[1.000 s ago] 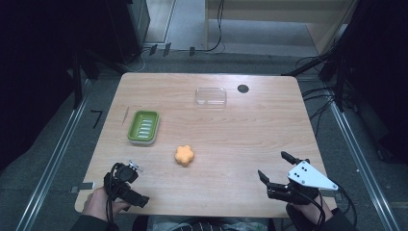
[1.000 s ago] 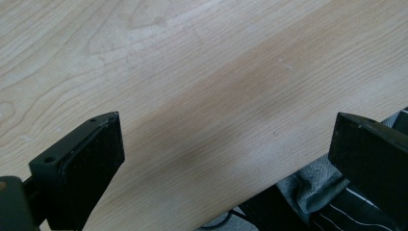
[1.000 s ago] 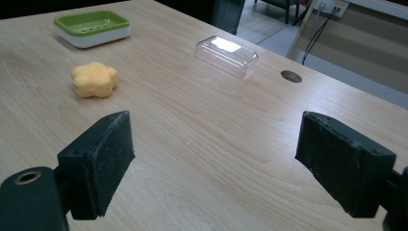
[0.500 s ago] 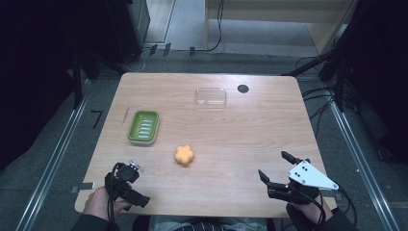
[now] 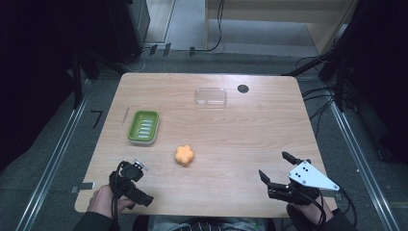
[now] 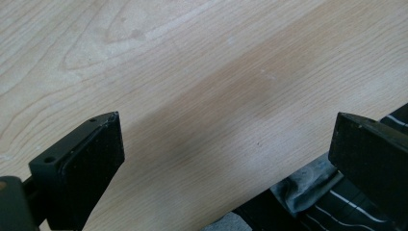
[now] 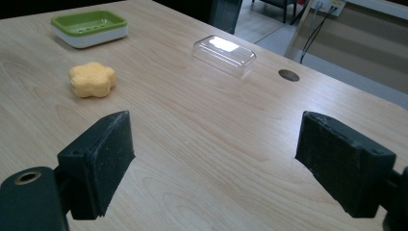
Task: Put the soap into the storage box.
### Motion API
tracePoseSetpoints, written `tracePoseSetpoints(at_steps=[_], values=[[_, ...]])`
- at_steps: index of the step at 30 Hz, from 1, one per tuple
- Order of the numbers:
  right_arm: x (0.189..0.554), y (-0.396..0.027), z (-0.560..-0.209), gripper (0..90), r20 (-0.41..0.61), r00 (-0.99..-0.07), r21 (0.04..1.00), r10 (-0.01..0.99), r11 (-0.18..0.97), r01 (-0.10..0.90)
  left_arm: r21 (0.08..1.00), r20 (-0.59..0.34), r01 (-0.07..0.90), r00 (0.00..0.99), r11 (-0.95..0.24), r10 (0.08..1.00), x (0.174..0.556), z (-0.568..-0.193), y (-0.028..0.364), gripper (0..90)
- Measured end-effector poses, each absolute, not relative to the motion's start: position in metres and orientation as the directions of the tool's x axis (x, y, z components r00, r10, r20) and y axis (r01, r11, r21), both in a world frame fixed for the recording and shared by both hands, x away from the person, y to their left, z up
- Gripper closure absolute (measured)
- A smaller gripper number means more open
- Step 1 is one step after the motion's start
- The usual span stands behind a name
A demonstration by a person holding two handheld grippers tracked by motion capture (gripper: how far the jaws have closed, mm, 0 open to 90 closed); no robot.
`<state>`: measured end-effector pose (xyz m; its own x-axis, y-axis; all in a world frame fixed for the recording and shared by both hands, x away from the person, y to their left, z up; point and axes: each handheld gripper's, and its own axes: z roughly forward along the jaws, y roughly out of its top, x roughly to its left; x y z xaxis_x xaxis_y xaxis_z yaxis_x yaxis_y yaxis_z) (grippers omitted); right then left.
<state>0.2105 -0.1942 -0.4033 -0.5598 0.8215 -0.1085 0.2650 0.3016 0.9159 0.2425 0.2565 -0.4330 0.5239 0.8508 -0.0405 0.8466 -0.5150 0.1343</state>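
Right gripper (image 5: 274, 167): matte black jaws spread wide, empty, low over desk (image 5: 250, 139) near-right corner. Left gripper (image 5: 126, 181): jaws wide apart, empty, tilted down at near-left edge. Orange flower-shaped soap (image 5: 184, 155): spongy, between both grippers, farther in, untouched. Green ribbed soap dish (image 5: 144, 126) left of it; clear plastic lid (image 5: 210, 96) well behind. Desk: light wood grain, rounded corners; dark room beyond.
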Motion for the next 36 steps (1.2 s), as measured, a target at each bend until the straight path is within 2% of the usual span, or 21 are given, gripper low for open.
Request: tracePoseSetpoints(at_steps=[9, 14, 25, 36], values=[[0.213, -0.189, -0.403, 13.4, -0.129, -0.571, 0.905, 0.81, 0.332, 0.266, 0.165, -0.039, 0.846, 0.519, -0.507, 0.854, 0.246, -0.429, 0.253, 0.0], [0.211, -0.194, -0.403, 13.4, -0.107, -0.553, 0.917, 0.826, 0.297, 0.266, 0.164, -0.031, 0.844, 0.522, -0.511, 0.852, 0.253, -0.429, 0.247, 0.0], [0.211, -0.194, -0.403, 13.4, -0.114, -0.561, 0.914, 0.82, 0.308, 0.264, 0.192, -0.034, 0.842, 0.519, -0.504, 0.854, 0.264, -0.427, 0.235, 0.0], [0.21, -0.196, -0.404, 13.4, -0.114, -0.553, 0.913, 0.825, 0.306, 0.269, 0.199, -0.046, 0.819, 0.556, -0.538, 0.83, 0.282, -0.427, 0.215, 0.0]])
